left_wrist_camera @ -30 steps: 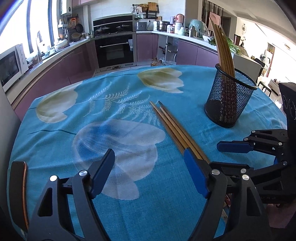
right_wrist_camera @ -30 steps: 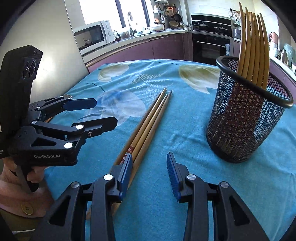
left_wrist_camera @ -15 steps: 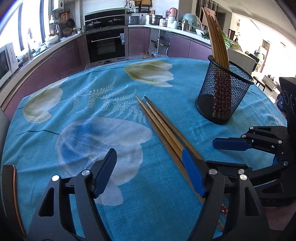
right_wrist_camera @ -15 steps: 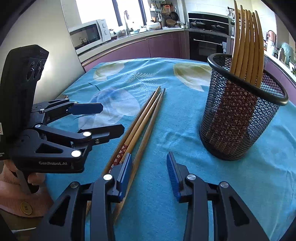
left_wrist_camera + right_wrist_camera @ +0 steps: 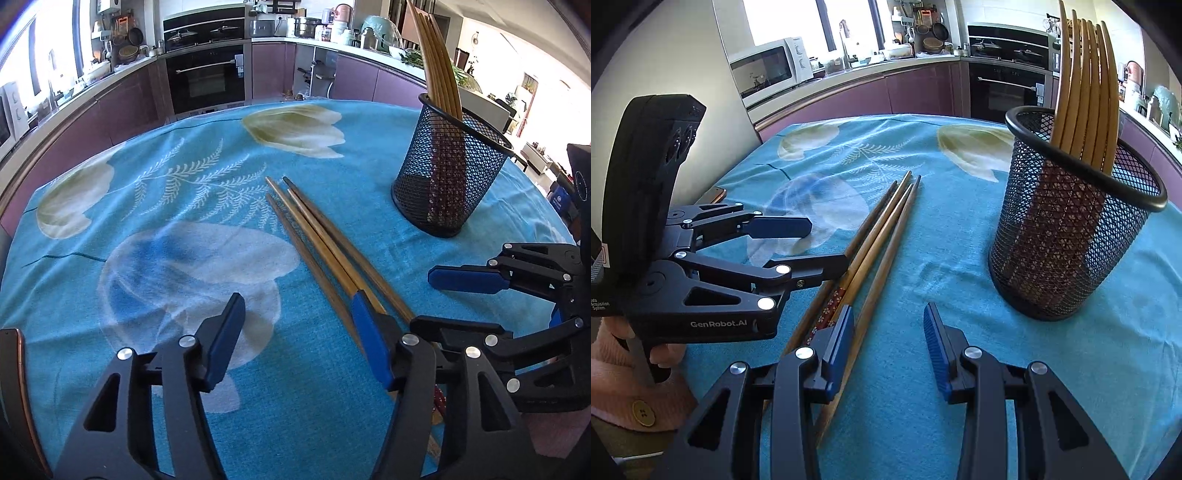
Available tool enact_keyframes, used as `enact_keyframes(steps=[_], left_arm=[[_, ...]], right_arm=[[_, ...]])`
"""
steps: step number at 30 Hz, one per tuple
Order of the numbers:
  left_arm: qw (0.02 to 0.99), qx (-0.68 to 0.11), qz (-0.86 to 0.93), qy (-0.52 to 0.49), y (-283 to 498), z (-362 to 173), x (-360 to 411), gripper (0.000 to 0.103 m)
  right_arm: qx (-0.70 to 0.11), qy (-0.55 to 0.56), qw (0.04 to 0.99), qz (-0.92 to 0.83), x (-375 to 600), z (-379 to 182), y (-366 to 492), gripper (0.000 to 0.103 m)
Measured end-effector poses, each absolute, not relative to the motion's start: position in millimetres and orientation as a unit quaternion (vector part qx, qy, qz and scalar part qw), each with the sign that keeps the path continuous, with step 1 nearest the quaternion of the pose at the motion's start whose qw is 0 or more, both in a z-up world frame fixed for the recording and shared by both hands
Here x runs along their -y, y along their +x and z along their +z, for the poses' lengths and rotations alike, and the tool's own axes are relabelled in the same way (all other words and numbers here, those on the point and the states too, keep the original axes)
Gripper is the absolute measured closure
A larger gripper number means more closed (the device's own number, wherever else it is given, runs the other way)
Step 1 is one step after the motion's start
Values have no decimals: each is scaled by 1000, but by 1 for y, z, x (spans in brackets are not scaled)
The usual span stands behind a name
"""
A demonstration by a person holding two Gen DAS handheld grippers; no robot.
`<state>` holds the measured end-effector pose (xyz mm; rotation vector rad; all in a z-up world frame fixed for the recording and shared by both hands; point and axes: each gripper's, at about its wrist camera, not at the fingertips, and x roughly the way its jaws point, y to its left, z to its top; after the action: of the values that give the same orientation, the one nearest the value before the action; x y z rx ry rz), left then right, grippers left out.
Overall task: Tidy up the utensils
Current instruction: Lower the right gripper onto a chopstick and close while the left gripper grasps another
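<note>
Three wooden chopsticks (image 5: pixel 317 236) lie side by side on the blue flowered tablecloth (image 5: pixel 147 258). A black mesh holder (image 5: pixel 450 184) stands to their right with several chopsticks (image 5: pixel 1082 92) upright in it. My left gripper (image 5: pixel 297 339) hovers low over the cloth, its jaws closing. Its right finger (image 5: pixel 369 343) lies over the sticks' near part, and nothing is pinched. My right gripper (image 5: pixel 886 347) stays partly open above the sticks' near ends (image 5: pixel 857 332), its left finger (image 5: pixel 838 347) over them. Each gripper shows in the other's view: left gripper (image 5: pixel 809 247), right gripper (image 5: pixel 443 302).
A phone (image 5: pixel 714 194) lies at the table's left edge. A hand in a pink sleeve (image 5: pixel 628 369) holds the left gripper's handle. Behind the round table run purple kitchen cabinets with an oven (image 5: pixel 205 79) and a microwave (image 5: pixel 768 72).
The left gripper's jaws have narrowed and it has crept forward and down toward the chopsticks. The right gripper, the sticks and the holder have stayed put.
</note>
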<state>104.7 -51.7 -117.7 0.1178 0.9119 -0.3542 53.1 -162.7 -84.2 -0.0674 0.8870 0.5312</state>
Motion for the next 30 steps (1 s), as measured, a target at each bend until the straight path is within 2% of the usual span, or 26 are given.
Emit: enact_keyframes(steps=[4, 6, 15, 17, 20, 22, 25, 27, 29, 30], left_arm=[[880, -438, -173, 65, 107, -118, 55, 48], [878, -440, -177, 68, 107, -118, 56, 56], [871, -445, -198, 69, 113, -117, 54, 78], [870, -447, -198, 64, 115, -117, 51, 78], [871, -448, -189, 66, 117, -119, 49, 67], [871, -449, -192, 59, 120, -120, 47, 66], [871, -450, -187, 58, 121, -120, 47, 72], [873, -450, -182, 53, 122, -120, 47, 82], [872, -451, -186, 42, 122, -119, 46, 90], [873, -450, -183, 40, 121, -119, 46, 91]], right_arm=[[-423, -39, 870, 251, 159, -85, 55, 67], [-423, -44, 870, 249, 156, -85, 56, 67], [-420, -53, 873, 242, 147, -86, 71, 72], [-419, -54, 874, 241, 145, -86, 74, 72], [-417, -56, 876, 237, 143, -86, 78, 73], [-415, -55, 877, 235, 142, -87, 81, 75], [-416, -46, 877, 235, 143, -86, 84, 80], [-417, -37, 877, 234, 146, -86, 85, 89], [-419, -21, 877, 234, 151, -87, 85, 93], [-419, -14, 877, 235, 153, -87, 85, 94]])
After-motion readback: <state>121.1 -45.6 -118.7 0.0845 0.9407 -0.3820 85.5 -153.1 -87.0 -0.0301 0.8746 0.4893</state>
